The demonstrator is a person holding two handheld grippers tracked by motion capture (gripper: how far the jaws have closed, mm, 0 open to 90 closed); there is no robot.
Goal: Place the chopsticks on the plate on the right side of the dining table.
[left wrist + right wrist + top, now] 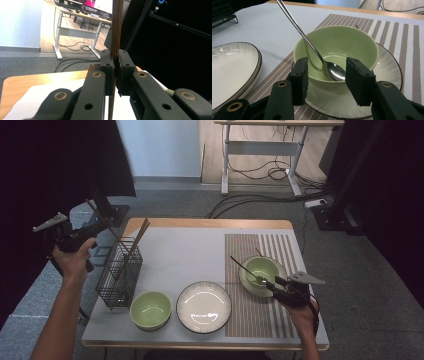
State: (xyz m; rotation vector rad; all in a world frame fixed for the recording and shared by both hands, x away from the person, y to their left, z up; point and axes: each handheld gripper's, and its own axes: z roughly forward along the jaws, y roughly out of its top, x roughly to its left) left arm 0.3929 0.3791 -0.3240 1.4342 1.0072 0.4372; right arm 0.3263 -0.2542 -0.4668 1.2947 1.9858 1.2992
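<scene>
One wooden chopstick is pinched upright in the clenched left gripper, lifted above the wire basket; the right gripper hangs released before the green bowl holding a spoon, apparently ready to steady it.

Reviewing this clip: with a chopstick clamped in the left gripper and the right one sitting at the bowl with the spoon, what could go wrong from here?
1. The left gripper pinches the chopstick on a narrow stretch, so it may pivot or slip.
2. The chopstick could snag the wire basket or the chopsticks in it.
3. The right gripper straddles the green bowl rim; closing or lifting could tip out the spoon or shift the bowl on its plate.
</scene>
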